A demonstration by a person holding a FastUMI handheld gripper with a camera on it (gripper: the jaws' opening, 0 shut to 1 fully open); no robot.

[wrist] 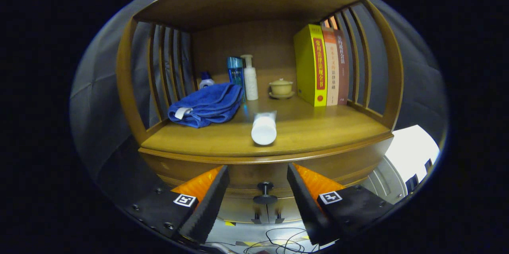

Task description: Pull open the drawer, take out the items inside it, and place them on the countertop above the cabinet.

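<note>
A wooden cabinet has a countertop (318,132) under a shelf canopy. On the countertop lie a white tube (264,128), end toward me, and a crumpled blue towel (206,105). Below the countertop's front edge is the drawer front (338,164) with a dark round knob (265,191). My gripper (257,178) is open. Its fingers stand on either side of the knob, a little short of it, with nothing between them. Whether the drawer is pulled out I cannot tell.
At the back of the countertop stand a blue bottle (235,72), a white pump bottle (250,78), a small lidded cup on a saucer (281,88) and three upright books (323,67). Slatted wooden sides (167,67) close both ends. Cables (278,238) lie on the floor below.
</note>
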